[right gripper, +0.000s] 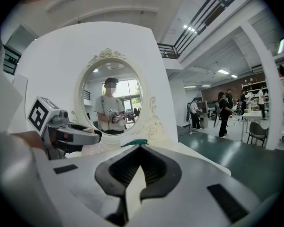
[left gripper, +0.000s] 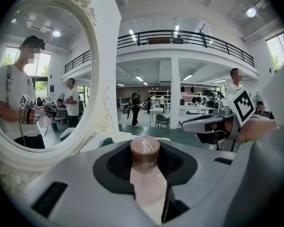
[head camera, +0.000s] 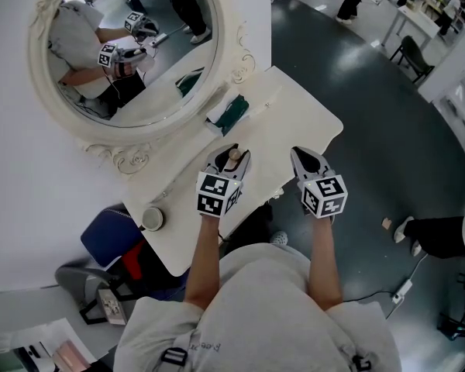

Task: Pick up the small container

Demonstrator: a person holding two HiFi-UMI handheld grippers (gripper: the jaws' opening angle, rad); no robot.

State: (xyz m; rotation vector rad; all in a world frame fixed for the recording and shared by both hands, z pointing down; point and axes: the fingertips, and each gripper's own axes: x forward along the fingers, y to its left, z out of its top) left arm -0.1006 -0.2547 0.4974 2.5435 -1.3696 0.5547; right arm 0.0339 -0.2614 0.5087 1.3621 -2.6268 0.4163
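Between the jaws of the left tool (head camera: pixel 230 150) sits the container (left gripper: pixel 145 154), a small pale pink bottle with a brown cap. The jaws pinch its body from both sides, partly closed. The cap points forward, away from the hand, and shows just past the dark pads. From the head view the tool and bottle are over the middle of the white worktop (head camera: pixel 298 107), toward its near edge. No view shows whether the bottle touches the surface.

Just to its right, level with it and apart from it, is the right tool (head camera: pixel 305 158). Its jaws are pressed together with nothing between them. Both tools point toward the mirror (head camera: pixel 46 91).

Farther back on the worktop, close to the mirror's lower rim, lies a white and dark green pack (head camera: pixel 232 108). At the near left end of the worktop stands a small round jar (head camera: pixel 153 218), well apart from both tools.

The mirror is oval, in an ornate cream frame, and stands against a white wall panel (head camera: pixel 15 177). It reflects a person in a light shirt holding the two tools. Below the worktop's left end is a blue chair (head camera: pixel 105 235). To the right lies a dark floor (head camera: pixel 356 99), and other people stand in the far hall.
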